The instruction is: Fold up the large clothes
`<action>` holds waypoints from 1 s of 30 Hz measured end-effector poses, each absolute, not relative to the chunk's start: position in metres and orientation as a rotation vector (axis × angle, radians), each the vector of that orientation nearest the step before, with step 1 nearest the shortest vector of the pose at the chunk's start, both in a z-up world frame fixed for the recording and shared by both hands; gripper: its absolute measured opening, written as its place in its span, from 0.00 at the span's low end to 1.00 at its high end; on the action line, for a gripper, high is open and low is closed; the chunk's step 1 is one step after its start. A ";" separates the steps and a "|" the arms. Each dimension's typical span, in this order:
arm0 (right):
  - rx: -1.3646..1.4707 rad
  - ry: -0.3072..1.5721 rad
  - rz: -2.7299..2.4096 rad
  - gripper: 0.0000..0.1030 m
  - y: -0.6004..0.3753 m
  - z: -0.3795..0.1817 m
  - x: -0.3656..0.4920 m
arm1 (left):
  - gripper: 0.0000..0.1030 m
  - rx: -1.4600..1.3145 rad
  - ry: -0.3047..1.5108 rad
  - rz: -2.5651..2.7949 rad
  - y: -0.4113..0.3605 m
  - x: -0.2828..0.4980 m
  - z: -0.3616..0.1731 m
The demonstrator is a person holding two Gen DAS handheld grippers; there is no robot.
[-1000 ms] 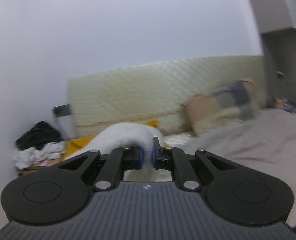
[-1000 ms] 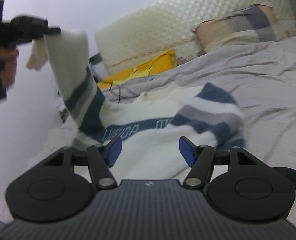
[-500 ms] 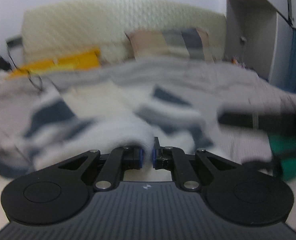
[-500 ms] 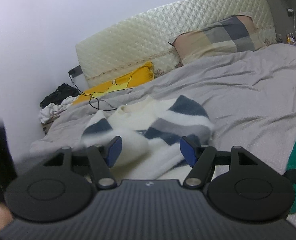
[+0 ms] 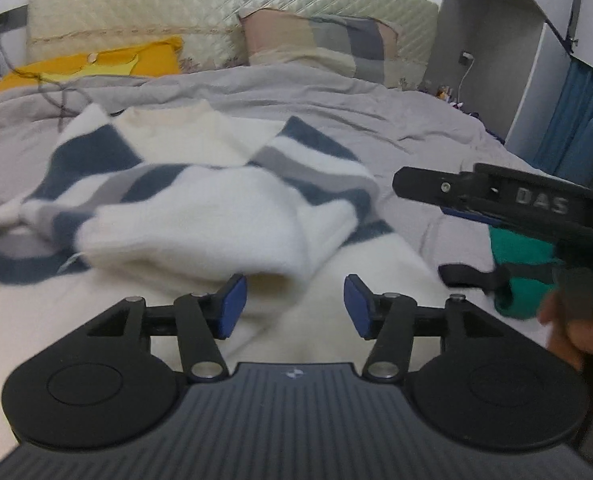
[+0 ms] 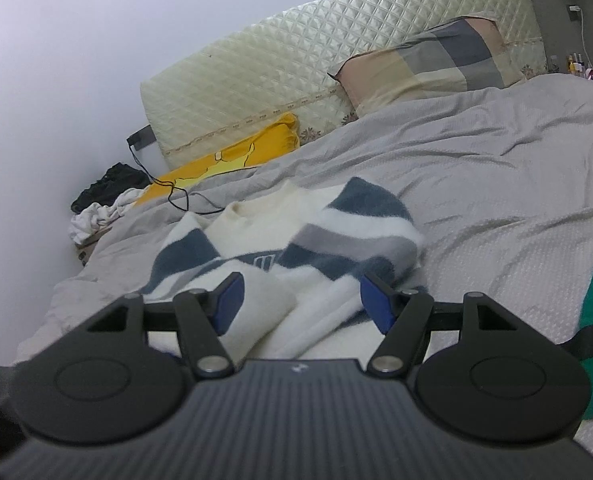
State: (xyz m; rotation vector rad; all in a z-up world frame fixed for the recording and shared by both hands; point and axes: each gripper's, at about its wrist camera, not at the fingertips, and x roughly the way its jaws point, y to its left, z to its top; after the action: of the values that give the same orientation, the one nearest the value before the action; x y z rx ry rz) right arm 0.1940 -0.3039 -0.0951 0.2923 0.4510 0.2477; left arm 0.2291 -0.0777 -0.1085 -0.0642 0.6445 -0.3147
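A white sweater (image 5: pixel 200 216) with navy and grey striped sleeves lies on the grey bed, both sleeves folded across its body. My left gripper (image 5: pixel 294 306) is open and empty, just above the sweater's near part, with the left sleeve cuff right in front of it. My right gripper (image 6: pixel 300 300) is open and empty over the sweater (image 6: pixel 280 248) near its right side. The right gripper also shows from the side in the left wrist view (image 5: pixel 496 196), to the right of the sweater.
A grey bedsheet (image 6: pixel 496 168) covers the bed. A green garment (image 5: pixel 520 264) lies at the right. A yellow pillow (image 6: pixel 232 156), a plaid pillow (image 6: pixel 436 64) and a quilted headboard (image 6: pixel 296 76) stand at the back. A clothes pile (image 6: pixel 104 196) sits at the left.
My left gripper carried the left sleeve down across the sweater's body and opened, letting it go. The sleeve now lies folded over. My right gripper stayed open and shifted slightly.
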 end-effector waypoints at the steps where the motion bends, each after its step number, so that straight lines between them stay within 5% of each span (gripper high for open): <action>1: 0.287 0.451 0.248 0.66 -0.302 -0.095 0.194 | 0.58 -0.072 0.650 -0.296 -0.070 0.222 -0.105; 30: -0.163 0.472 0.604 0.63 -0.158 -0.131 0.209 | 0.59 -0.251 0.607 0.037 0.067 0.201 -0.093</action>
State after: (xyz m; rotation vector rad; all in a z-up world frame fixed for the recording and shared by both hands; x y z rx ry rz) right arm 0.2086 -0.1579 -0.1313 -0.1632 0.4723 0.6044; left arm 0.2007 0.0668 -0.0928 -0.2512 0.6070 0.0371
